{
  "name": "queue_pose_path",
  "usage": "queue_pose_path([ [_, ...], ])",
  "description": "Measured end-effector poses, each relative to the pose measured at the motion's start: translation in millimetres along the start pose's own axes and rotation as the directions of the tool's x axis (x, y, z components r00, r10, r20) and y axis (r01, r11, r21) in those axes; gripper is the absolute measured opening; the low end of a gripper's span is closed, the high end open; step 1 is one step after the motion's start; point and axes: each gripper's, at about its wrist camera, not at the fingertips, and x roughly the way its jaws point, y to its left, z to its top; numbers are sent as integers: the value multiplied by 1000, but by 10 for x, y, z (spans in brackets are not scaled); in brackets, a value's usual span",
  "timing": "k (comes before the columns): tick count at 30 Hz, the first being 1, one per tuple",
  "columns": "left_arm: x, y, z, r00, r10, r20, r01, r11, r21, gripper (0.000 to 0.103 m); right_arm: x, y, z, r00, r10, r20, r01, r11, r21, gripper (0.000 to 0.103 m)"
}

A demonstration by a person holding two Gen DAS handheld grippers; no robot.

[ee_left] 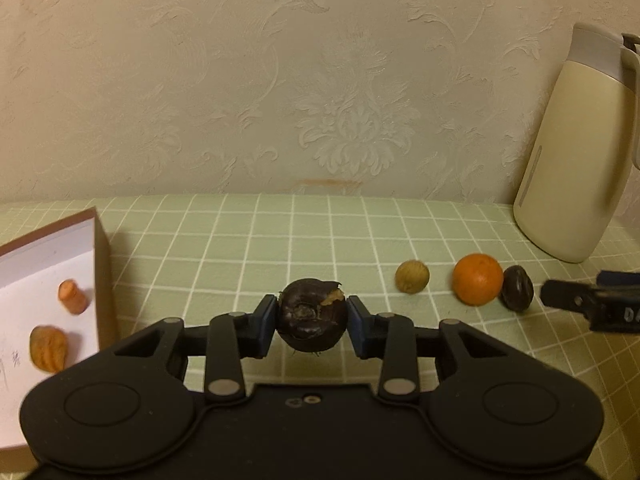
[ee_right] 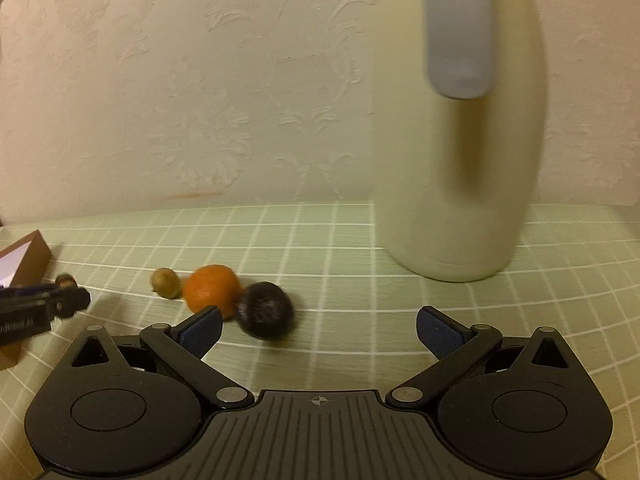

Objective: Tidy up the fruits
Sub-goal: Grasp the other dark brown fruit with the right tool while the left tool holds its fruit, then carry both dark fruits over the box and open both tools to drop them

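a: your left gripper (ee_left: 312, 322) has its fingers closed on the dark round fruit (ee_left: 312, 316), held just above the worktop (ee_left: 280, 240). the box (ee_left: 102, 264) lies to its left, close by.

b: what's in the box?

a: two orange pieces (ee_left: 72, 297) on its white floor. your right gripper (ee_right: 318, 330) is spread wide and grips nothing; the second dark fruit (ee_right: 264, 310) sits ahead and left of its fingers, touching the orange (ee_right: 210, 288), with the walnut (ee_right: 165, 282) beyond. i'd carry left first.
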Motion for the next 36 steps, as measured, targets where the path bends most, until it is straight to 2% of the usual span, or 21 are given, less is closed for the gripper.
queue_pose_path([
  [10, -87, 112, -98, 1000, 23, -22, -23, 1000, -9, 28, 134, 132, 23, 1000, -2, -19, 1, 1000, -29, 102],
  [11, -88, 130, -106, 999, 25, -24, -25, 1000, -15, 28, 144, 141, 25, 1000, 0, -20, 0, 1000, -29, 100],
  [13, -90, 165, -110, 999, 29, -23, -29, 999, -23, 28, 171, 163, 30, 999, 4, -35, -5, 1000, -30, 86],
  [18, -40, 235, -85, 999, 41, -17, -42, 998, -53, 28, 248, 229, 16, 999, 2, -50, -4, 999, -39, 84],
  [23, 0, 257, -64, 999, 39, -19, -40, 997, -69, 28, 310, 296, 20, 998, 0, -58, -3, 998, -57, 74],
  [24, 4, 255, -62, 999, 38, -20, -39, 997, -69, 28, 315, 308, 25, 998, 2, -59, -5, 998, -59, 69],
  [26, 8, 253, -64, 999, 35, -20, -36, 997, -68, 28, 333, 329, 35, 998, -3, -68, -1, 998, -67, 42],
  [27, 5, 255, -63, 999, 33, -19, -35, 997, -69, 28, 343, 336, 37, 997, -8, -74, 3, 998, -70, 38],
  [36, -39, 219, -53, 1000, 12, -11, -13, 998, -64, 28, 268, 285, 52, 997, -6, -79, 2, 998, -56, 38],
])
